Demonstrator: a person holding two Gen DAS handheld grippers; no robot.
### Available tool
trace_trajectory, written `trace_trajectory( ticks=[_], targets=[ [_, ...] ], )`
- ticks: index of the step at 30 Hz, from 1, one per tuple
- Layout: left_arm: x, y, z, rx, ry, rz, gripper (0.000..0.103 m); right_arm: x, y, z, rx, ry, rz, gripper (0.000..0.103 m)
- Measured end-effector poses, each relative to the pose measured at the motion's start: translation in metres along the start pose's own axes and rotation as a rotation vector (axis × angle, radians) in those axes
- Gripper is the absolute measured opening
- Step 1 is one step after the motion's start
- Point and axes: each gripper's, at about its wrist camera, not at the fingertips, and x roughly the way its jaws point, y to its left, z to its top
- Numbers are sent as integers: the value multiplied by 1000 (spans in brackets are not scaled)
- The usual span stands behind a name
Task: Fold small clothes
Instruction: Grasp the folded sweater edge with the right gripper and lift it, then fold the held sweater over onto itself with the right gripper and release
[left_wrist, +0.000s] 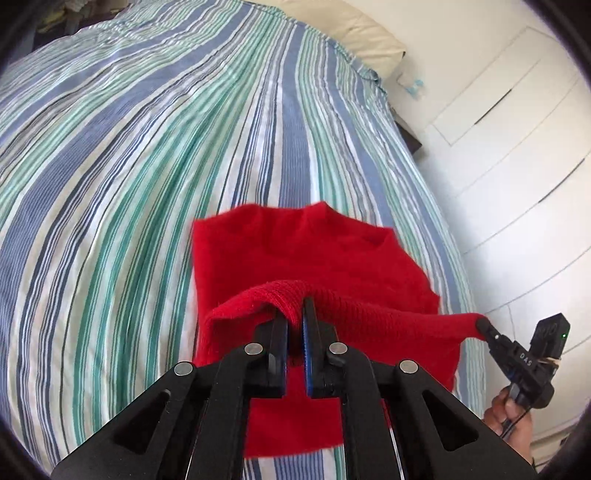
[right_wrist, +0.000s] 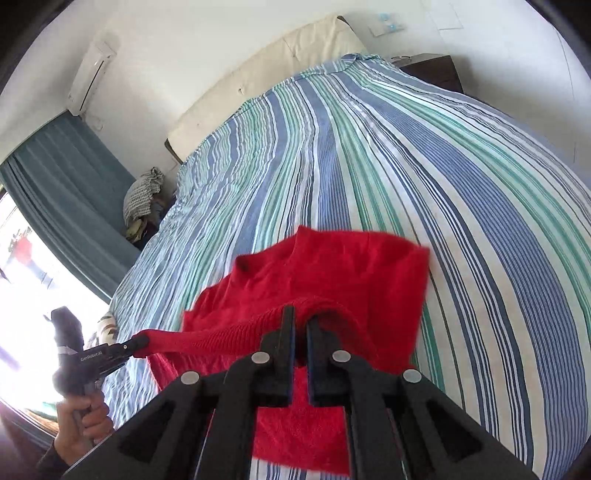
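A small red knitted garment lies on the striped bed, its far part flat and its near ribbed hem lifted. My left gripper is shut on the hem's left end. My right gripper pinches the hem's other end at the right of the left wrist view. In the right wrist view the garment hangs from my right gripper, shut on the hem, and the left gripper holds the stretched hem at the left.
The bed has a blue, green and white striped sheet and a cream headboard. White wardrobe doors stand right of the bed. A dark nightstand, blue curtain and a clothes pile flank it.
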Motion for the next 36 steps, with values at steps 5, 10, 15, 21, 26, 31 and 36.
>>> trace_trajectory(
  ticks=[5,10,15,21,26,31,36],
  targets=[
    [63,11,46,-30,23,229,65,76,-19,38,88,11,-21,12],
    [57,37,55,-96,-39,256,77,78,-29,39,132,-32,-72,40],
    [10,15,7,56,-150,185,82,65,28,1,-179,75,53,41],
    [73,16,-3,122,11,319,92,87,16,-69,-213,251,-31,47],
    [54,99,11,-250,-10,307,83,25,-20,-96,-129,212,-61,47],
    [9,87,-29,-7,-1,336,84,-19,-36,-123,-179,184,-100,58],
    [-32,68,-125,151,54,307,85,-25,-51,-132,-82,161,-59,64]
  ],
)
